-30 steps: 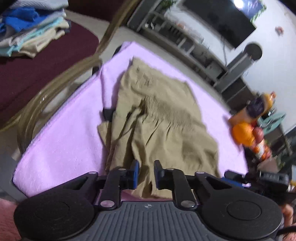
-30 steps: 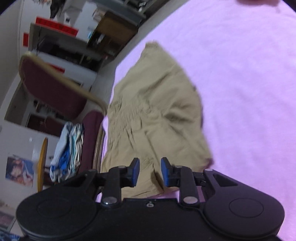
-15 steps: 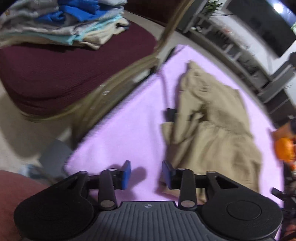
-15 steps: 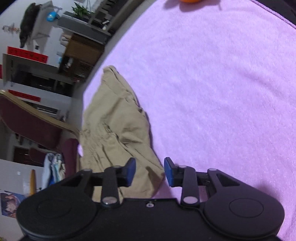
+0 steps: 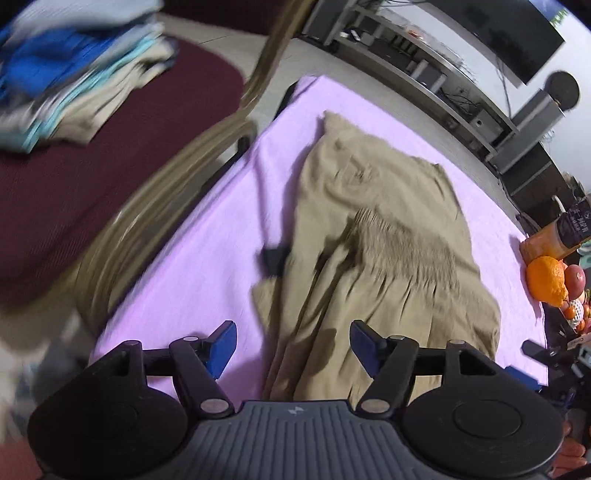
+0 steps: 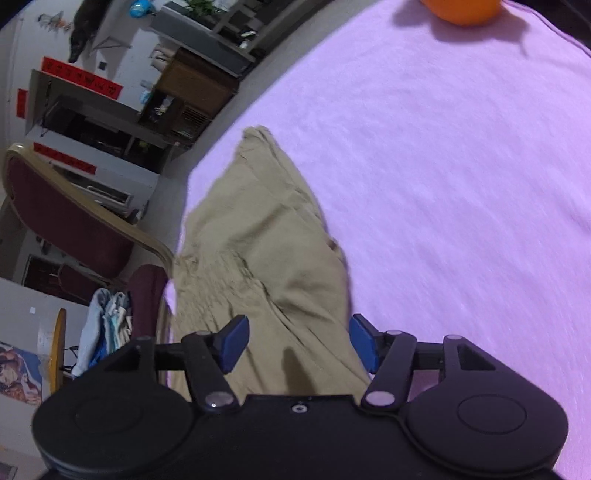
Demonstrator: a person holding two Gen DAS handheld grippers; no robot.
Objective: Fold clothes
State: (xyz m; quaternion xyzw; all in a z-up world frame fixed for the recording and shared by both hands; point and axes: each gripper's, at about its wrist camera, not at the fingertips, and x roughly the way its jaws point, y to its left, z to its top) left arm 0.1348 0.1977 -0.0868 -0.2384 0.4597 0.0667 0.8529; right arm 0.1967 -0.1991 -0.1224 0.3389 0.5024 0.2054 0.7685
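On the pink cloth [image 5: 207,258] in the left wrist view lies the tan garment [image 5: 388,258], crumpled and partly folded over itself, with its gathered waistband near the middle. The left gripper [image 5: 291,345] is released: its jaws have just been opening, the blue pads [image 5: 221,345] stand wide apart, and the near edge of the garment lies below the gap without being pressed. A small black object [image 5: 273,258] sits just beside the garment's left edge. To the left stands a chair with a dark red seat [image 5: 92,184], carrying a stack of folded clothes [image 5: 74,74]. An orange [image 5: 546,278] rests at the right edge of the cloth.

From the right wrist view, the same garment [image 6: 258,258] lies at the left edge of the pink cloth [image 6: 443,184], extending toward the camera. The right gripper [image 6: 299,343] is also released: its jaws have just been opening, and the garment's near end lies under the gap, not clamped. An orange [image 6: 461,9] sits at the far edge of the cloth. The chair [image 6: 66,218] stands beyond the cloth's left edge.
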